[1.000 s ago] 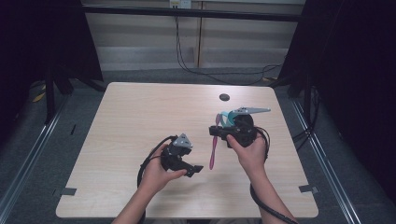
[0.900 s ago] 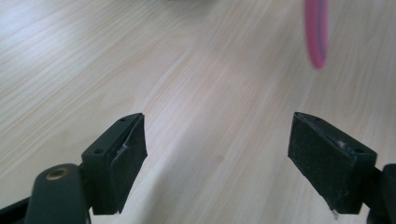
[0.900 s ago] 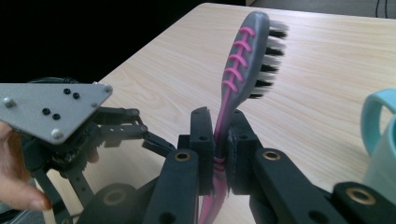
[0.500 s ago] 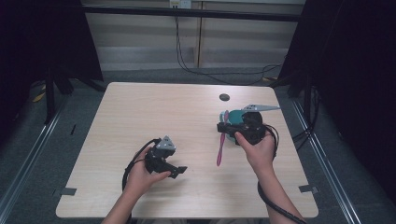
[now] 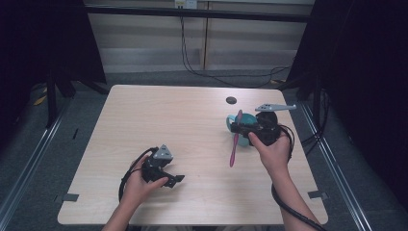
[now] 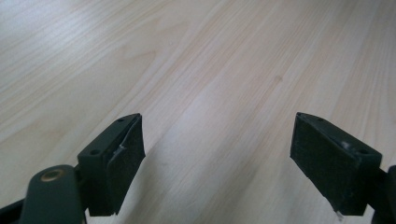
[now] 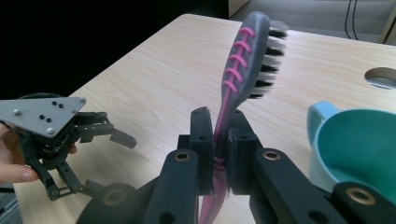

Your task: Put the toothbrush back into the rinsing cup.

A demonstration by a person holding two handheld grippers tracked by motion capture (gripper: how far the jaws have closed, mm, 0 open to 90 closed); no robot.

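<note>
- Two claws are in play: the right claw (image 5: 239,127) is clamped tight on a toothbrush (image 5: 234,142), pads pinching the pink handle near its neck.
- The toothbrush looks light, stiff and slim, its handle probably slick; that grip near the neck suits it, though the long tail could swing.
- Its bristled head (image 7: 266,51) rises beside the teal cup (image 5: 242,120), near the table's (image 5: 144,115) right edge.
- The left claw (image 5: 174,180) hovers near the front edge, jaws spread wide, holding nothing.
</note>
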